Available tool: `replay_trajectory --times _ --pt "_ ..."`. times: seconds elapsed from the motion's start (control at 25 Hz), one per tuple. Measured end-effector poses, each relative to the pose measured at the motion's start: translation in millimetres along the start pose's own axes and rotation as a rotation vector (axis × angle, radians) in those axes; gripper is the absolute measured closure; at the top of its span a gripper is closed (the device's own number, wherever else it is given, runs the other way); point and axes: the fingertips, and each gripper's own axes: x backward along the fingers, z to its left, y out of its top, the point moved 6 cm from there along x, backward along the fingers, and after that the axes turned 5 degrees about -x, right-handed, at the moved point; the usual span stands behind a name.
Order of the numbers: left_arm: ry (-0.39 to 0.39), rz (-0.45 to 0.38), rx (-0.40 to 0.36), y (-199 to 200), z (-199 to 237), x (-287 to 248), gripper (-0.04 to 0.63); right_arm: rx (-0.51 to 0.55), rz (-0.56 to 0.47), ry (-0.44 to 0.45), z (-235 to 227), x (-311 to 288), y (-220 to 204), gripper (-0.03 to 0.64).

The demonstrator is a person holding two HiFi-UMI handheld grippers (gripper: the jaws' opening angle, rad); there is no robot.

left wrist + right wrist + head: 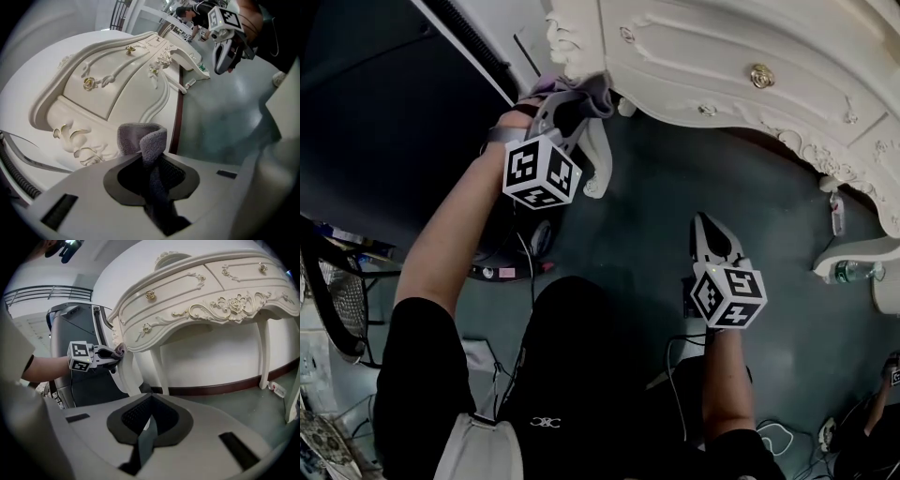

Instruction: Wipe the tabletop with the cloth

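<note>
Currently the left claw [570, 101] is closed tight on a grey terry cloth [584, 92], a thick fold of which stands up out of its jaws in the left gripper view [142, 136]. In the head view this claw sits in the upper left of the frame, with the cloth pressed against the carved corner of the cream-white ornate desk with gilt knobs [722, 56]. The right gripper view shows the same contact at centre left: the cloth [121, 348] meets the desk [201, 287] at the end of the drawer front, where the leg begins, below the top surface rather than on it.

The right claw [712, 232] hangs in the lower right of the head view over the grey-green floor [656, 216], well apart from the desk. Its jaws are drawn almost together, with only a thin sliver of floor showing between them in its own view [147, 427], and it grips nothing.

As for progress, the cloth is in hand and at the furniture, but it is working the corner edge, not the flat top. No view shows the tabletop plainly enough to tell whether any of it is wiped. My reading is that the top itself is mostly or wholly left to do, which calls for lifting the cloth above the moulded rim and sweeping across.
</note>
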Motion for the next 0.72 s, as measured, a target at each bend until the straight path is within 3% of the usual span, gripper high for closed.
replay_trajectory --times 0.32,0.72 --pt "-0.031 -0.031 0.07 -9.9 -27.6 -3.0 0.52 -0.052 0.026 -0.014 -6.4 -1.4 -21.9 0.614" --pt "-0.107 -0.023 0.191 -32.8 -86.3 -22.0 0.518 -0.029 0.06 -0.025 -6.0 5.8 -33.0 0.614"
